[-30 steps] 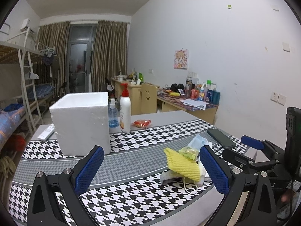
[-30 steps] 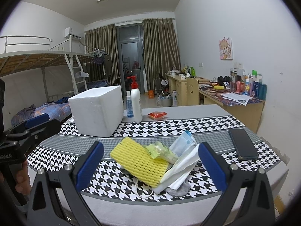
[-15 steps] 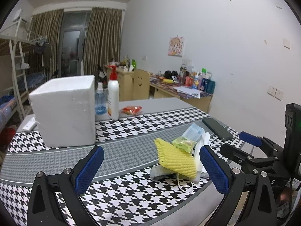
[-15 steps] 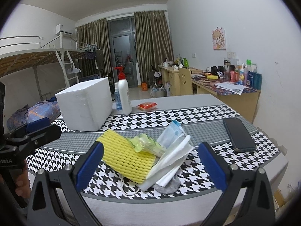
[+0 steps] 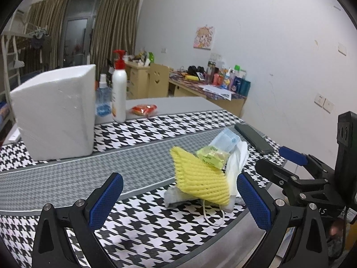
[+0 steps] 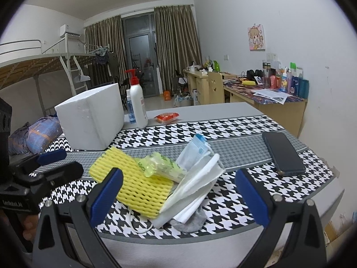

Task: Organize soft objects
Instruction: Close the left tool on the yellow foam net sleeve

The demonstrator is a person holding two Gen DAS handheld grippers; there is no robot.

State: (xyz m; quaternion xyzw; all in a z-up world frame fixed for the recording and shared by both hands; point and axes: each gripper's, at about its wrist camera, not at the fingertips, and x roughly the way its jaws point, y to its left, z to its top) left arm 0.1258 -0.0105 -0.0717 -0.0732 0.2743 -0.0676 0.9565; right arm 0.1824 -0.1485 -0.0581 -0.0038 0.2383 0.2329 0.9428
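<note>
A pile of soft things lies near the table's front edge: a yellow foam net (image 5: 198,176) (image 6: 136,183), a green crinkly packet (image 5: 212,156) (image 6: 160,167), a blue-and-white mask packet (image 5: 225,139) (image 6: 196,150), white tissue (image 6: 198,189) and a grey sock (image 6: 191,220). A white foam box (image 5: 55,111) (image 6: 91,116) stands upright at the back left. My left gripper (image 5: 176,203) is open and empty, just in front of the pile on its left. My right gripper (image 6: 178,196) is open and empty, straddling the pile from the front.
A black phone (image 6: 282,153) lies at the right of the houndstooth cloth (image 5: 142,218). A pump bottle (image 6: 137,102), a blue spray bottle (image 5: 102,99) and a red snack packet (image 6: 167,118) stand behind the box. The table's front edge (image 6: 200,236) is just below the grippers.
Both grippers have moved closer to the pile, which looms larger in both views. The left view has swung right. Both stay open.
</note>
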